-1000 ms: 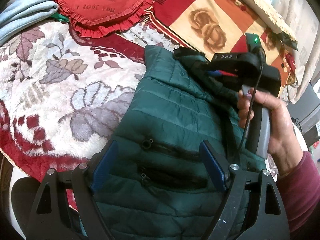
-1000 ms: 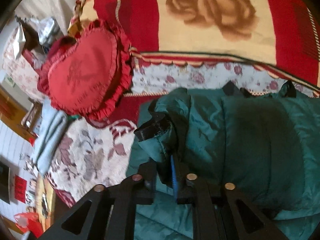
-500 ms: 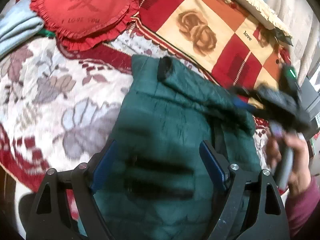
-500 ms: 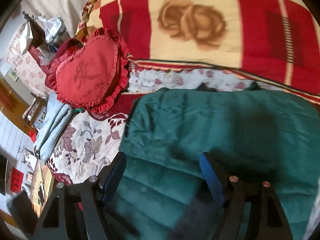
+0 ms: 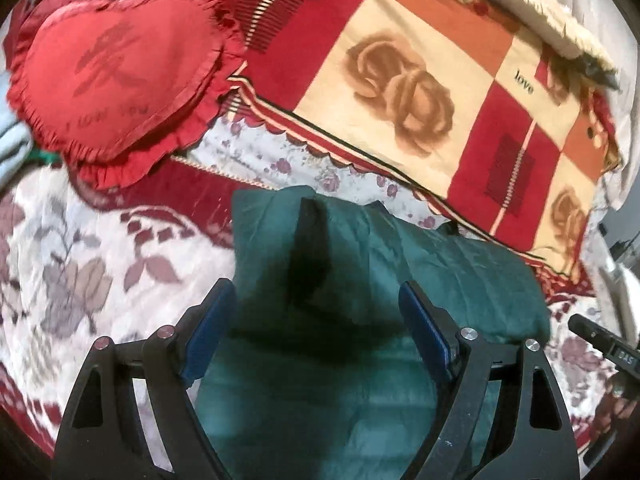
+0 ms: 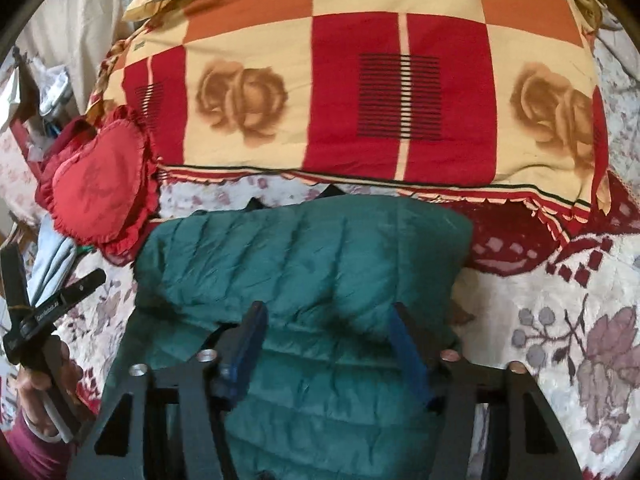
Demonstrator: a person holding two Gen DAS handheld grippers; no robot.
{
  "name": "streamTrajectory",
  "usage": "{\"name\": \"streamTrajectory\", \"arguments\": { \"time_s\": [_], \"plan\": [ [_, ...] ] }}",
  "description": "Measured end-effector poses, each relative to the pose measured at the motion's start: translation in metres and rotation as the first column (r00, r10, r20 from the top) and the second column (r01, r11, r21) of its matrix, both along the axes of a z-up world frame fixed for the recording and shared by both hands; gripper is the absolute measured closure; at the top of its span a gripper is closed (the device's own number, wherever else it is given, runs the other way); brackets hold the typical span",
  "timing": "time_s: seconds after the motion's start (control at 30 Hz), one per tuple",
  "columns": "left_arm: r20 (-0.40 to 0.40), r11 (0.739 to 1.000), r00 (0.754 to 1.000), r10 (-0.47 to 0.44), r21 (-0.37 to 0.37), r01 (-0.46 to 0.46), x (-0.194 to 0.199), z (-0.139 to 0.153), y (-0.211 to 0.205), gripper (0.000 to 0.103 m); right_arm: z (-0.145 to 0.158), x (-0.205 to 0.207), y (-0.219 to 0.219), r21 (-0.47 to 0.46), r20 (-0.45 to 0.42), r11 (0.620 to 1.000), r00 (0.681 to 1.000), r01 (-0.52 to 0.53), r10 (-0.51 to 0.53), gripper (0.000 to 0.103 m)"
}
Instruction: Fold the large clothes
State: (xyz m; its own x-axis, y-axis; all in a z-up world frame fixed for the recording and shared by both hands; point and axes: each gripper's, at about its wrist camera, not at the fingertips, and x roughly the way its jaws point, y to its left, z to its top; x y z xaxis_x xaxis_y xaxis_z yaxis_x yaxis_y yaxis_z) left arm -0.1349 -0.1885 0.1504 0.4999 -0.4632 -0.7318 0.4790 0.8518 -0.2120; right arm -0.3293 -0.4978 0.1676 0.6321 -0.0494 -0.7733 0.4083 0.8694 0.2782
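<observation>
A dark green quilted jacket (image 5: 360, 280) (image 6: 304, 256) lies folded on the floral bedspread (image 5: 80, 272). A folded-over part lies across its top, with a black cuff (image 5: 312, 224) showing. My left gripper (image 5: 316, 320) hangs open above the jacket's near half, nothing touching its blue pads (image 5: 208, 332). My right gripper (image 6: 326, 340) hovers over the jacket's near edge. Its jaws are closing, and the fabric lies below them without being pinched. In the right wrist view the left gripper (image 6: 44, 312) appears at the far left, held by a hand (image 6: 52, 372).
A red heart-shaped pillow (image 5: 116, 76) (image 6: 100, 184) lies left of the jacket. A red, cream and orange checked blanket with roses (image 5: 400, 80) (image 6: 360, 100) covers the bed behind it. A light blue cloth (image 6: 52, 260) sits at the left.
My right gripper let go of the jacket fold it was shut on and opened. Both grippers drew back from the jacket, so more of the blanket behind shows.
</observation>
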Motion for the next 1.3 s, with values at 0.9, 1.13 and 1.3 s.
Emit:
{"name": "streamTrajectory", "arguments": {
  "time_s": [0.9,1.13,1.3],
  "plan": [
    [0.030,0.991,0.999,-0.015,0.133,0.010,0.015,-0.025,-0.033,0.017,-0.023,0.026,-0.005,-0.059,-0.013,0.998,0.999,0.029,-0.030,0.041],
    [0.051,0.969,0.999,-0.001,0.248,-0.011,0.035,-0.045,-0.070,0.017,-0.039,0.061,-0.015,-0.082,-0.048,0.995,0.997,0.053,-0.057,0.037],
    [0.023,0.960,1.000,-0.001,0.279,-0.006,0.049,-0.071,-0.076,0.017,-0.070,0.083,-0.031,-0.092,-0.088,0.993,0.992,0.081,-0.089,0.037]
  ]
}}
